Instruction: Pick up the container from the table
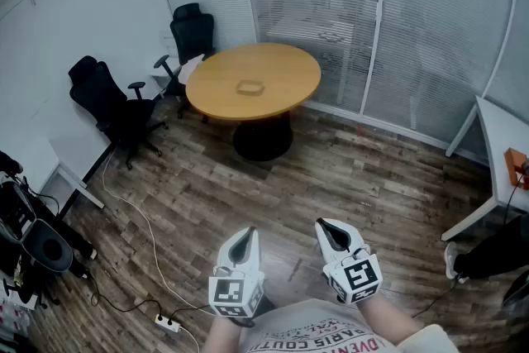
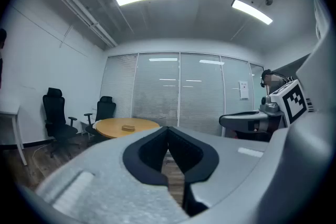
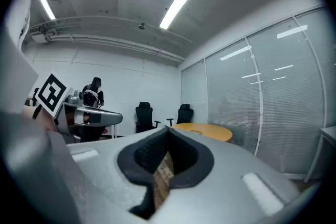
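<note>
Container [image 1: 250, 87]; shirt [image 1: 307, 321] print, perhaps "ARIS COUT"

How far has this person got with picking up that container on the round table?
Nothing looks done yet: the container sits on the round table, across the wooden floor from the person. In hand is nothing; the left gripper and right gripper hang near the body, jaws together and empty. Left to do: walk over, open a gripper, grasp the container and lift it.
</note>
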Demonstrator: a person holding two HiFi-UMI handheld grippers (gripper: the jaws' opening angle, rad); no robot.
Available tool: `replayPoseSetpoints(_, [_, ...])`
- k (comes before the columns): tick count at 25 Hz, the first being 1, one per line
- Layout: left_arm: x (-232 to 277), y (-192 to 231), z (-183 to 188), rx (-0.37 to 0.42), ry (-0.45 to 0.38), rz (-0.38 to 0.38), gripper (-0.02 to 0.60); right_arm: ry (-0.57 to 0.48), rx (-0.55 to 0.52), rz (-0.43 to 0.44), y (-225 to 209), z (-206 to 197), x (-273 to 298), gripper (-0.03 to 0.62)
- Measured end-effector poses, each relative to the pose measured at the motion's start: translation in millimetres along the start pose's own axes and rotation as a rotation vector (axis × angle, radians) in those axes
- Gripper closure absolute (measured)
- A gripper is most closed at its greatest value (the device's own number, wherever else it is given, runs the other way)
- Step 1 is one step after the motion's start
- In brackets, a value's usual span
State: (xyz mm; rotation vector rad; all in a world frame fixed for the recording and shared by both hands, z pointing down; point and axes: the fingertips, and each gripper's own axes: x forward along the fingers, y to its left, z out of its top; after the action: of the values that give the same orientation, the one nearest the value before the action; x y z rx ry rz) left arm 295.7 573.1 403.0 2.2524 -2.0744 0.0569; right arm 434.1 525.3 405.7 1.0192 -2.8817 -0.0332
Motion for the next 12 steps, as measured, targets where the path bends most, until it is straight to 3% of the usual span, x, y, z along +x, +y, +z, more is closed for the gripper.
replayPoseSetpoints(12, [6, -1, -7, -0.003, 0.004, -0.022, 0.575, 0.013, 0.021, 0.026, 3, -12, 7, 0.591])
